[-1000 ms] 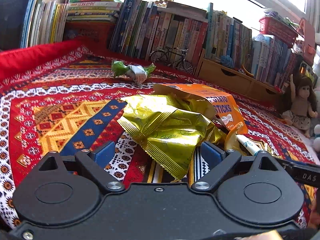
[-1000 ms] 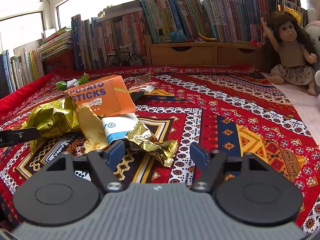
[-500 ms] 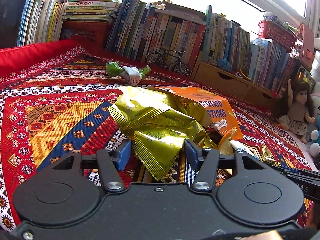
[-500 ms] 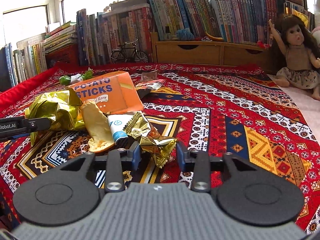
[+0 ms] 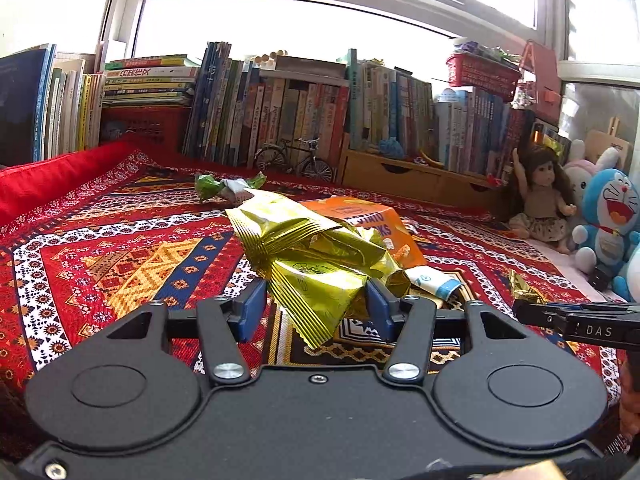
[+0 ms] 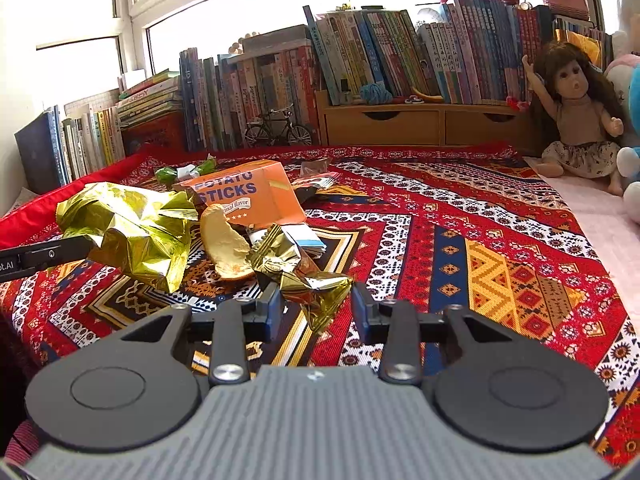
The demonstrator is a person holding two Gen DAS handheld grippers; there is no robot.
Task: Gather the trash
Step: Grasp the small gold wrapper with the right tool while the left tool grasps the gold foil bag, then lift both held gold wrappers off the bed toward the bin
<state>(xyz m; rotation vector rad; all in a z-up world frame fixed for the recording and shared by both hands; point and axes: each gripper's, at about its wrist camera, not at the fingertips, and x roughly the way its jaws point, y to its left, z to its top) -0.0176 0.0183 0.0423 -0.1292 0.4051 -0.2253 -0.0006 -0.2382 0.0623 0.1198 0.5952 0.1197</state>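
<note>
The left gripper (image 5: 314,312) was pinching the large gold foil bag (image 5: 316,256) at frame centre of the left wrist view; both blue pads touched the crumpled foil, and the bag stood lifted clear of the patterned red cloth (image 5: 120,248). In the right wrist view the same bag (image 6: 132,232) appeared at centre left, held by the left gripper's finger entering from the left edge.

The right gripper (image 6: 316,308) was pinching a small gold wrapper (image 6: 308,284) just below frame centre; the wrapper filled the gap between the pads, with its lower corner hanging below them.

Remaining trash lay on the cloth behind the grippers. The orange potato sticks box (image 6: 248,196) sat above centre in the right wrist view. A curled orange peel (image 6: 226,244) lay just in front of it, beside a white and blue packet (image 6: 308,240). A green and white wrapper (image 5: 228,188) lay further back, upper centre of the left wrist view. A dark wrapper (image 6: 316,180) lay right of the box.
</note>
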